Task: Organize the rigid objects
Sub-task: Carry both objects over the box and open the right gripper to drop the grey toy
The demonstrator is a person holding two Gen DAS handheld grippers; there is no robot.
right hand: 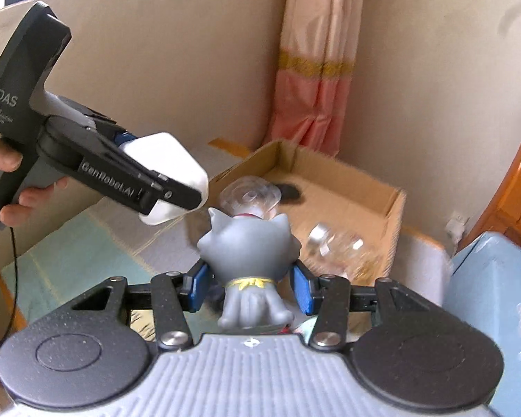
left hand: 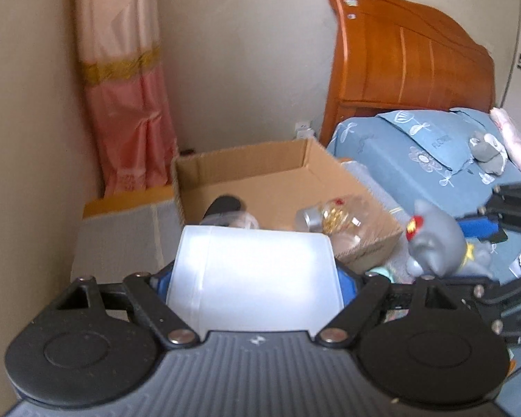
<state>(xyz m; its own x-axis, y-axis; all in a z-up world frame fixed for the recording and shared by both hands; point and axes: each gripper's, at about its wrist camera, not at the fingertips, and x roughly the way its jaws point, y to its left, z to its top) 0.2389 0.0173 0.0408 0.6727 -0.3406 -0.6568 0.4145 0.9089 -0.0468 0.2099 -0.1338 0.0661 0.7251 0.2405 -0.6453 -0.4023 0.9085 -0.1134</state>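
My left gripper (left hand: pixel 255 285) is shut on a white plastic container (left hand: pixel 253 278) and holds it in the air just short of an open cardboard box (left hand: pixel 243 160). In the right wrist view the same left gripper (right hand: pixel 177 191) and white container (right hand: pixel 163 160) hover left of the box (right hand: pixel 396 201). My right gripper (right hand: pixel 250 288) is shut on a grey cat figurine (right hand: pixel 250 243) with a yellow collar, upright, near the box's front edge. The cat (left hand: pixel 434 236) also shows in the left wrist view. Clear glass jars (right hand: pixel 344 246) and a dark object (right hand: pixel 288 191) lie in the box.
The box sits on a low pale surface (left hand: pixel 121 239) by a beige wall and a pink curtain (left hand: pixel 128 104). A bed with blue floral bedding (left hand: pixel 416 153) and a wooden headboard (left hand: pixel 410 52) is to the right. A small plush toy (left hand: pixel 486 149) lies on the bed.
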